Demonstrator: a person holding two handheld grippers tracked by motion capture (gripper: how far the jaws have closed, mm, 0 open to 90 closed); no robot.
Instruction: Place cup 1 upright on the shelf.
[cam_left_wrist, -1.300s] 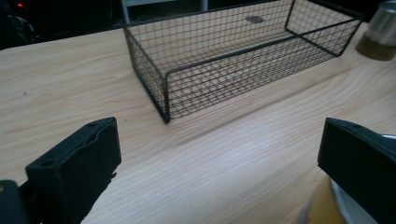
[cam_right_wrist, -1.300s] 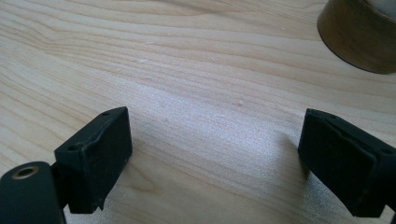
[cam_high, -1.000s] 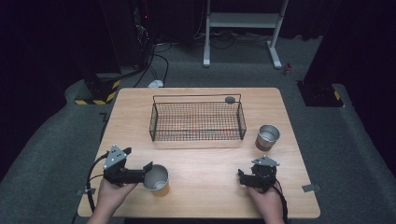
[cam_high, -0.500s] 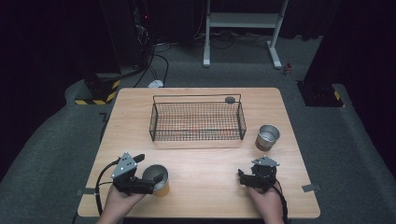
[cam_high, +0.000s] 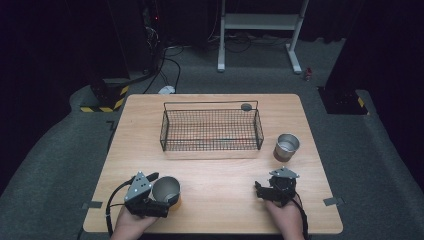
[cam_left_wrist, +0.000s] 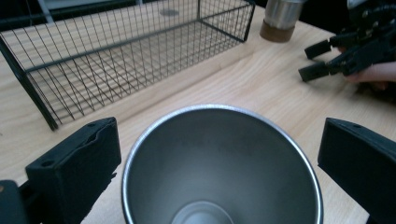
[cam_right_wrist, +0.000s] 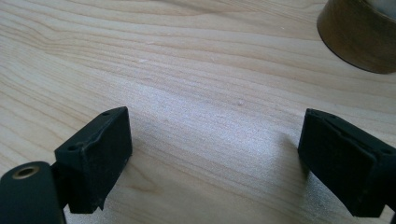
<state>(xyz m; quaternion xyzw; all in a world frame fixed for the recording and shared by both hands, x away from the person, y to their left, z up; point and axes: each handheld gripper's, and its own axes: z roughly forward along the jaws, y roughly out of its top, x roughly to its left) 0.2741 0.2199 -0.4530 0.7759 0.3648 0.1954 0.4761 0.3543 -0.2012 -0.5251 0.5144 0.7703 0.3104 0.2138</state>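
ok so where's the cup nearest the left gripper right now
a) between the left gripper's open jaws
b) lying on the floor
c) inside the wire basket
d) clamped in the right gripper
a: in the left gripper view the cup sits between the left gripper's two jaws, with a gap on each side, and the basket lies beyond it.

The steel cup (cam_high: 166, 190) stands upright at about 7 o'clock on the bench (cam_high: 220, 180), mouth up and open. Its wall is plain brushed metal, widening from a small round bottom to a thin bright rim (cam_left_wrist: 219, 108). The inside looks empty. It sits between the jaws of the left gripper (cam_high: 161, 192), with a gap on each side.
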